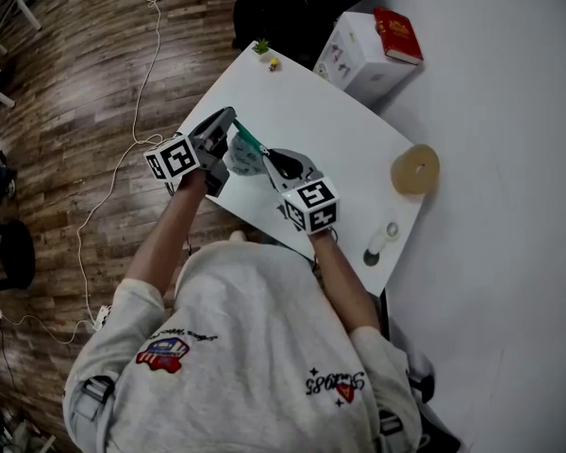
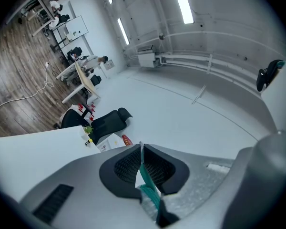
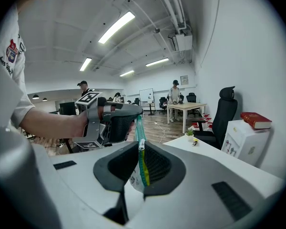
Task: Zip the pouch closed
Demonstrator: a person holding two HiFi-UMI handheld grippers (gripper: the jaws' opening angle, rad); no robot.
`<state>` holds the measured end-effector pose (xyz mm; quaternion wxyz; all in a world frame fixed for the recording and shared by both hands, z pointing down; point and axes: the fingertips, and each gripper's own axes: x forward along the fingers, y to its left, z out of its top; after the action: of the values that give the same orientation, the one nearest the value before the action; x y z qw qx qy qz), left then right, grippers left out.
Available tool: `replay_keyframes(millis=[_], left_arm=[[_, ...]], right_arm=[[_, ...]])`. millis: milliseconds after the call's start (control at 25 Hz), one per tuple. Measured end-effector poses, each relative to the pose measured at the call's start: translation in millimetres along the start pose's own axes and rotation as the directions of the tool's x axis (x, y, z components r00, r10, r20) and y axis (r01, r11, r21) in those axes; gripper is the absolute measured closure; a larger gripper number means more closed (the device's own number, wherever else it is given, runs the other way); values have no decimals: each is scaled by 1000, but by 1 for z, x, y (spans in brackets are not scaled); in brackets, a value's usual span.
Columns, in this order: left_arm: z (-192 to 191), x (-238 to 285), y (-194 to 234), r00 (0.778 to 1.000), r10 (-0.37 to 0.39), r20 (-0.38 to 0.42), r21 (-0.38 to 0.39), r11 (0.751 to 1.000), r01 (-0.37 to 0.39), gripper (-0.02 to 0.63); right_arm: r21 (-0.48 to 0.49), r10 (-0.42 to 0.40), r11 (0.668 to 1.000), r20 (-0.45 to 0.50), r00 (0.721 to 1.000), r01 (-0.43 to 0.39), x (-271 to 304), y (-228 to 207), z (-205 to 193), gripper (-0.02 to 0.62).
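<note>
**Limp pouch, gripped by its zip**

We hold the pouch in the air above the white table, one gripper at each end. Our left gripper is clenched on the teal zip tape. Our right gripper is clamped on that tape at what looks like the slider. The pouch seems light and soft (its body hangs below the jaws), so we judge the tape and slider the only firm holds.

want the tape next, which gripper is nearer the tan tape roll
Right. The right gripper holds the pouch on the side toward the tape roll; the left gripper holds its far end, farther off.
</note>
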<state>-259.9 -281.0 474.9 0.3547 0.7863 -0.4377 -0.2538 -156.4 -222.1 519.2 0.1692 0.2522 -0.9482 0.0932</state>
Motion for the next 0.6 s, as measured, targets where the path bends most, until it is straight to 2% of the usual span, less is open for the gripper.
replay_keyframes(millis=[600], left_arm=[[-1,-1,10,1000,30,1,9,1000,-30,591]], right_arm=[[15,-24,1000,-23,999,25,-14,-14,-25,554]])
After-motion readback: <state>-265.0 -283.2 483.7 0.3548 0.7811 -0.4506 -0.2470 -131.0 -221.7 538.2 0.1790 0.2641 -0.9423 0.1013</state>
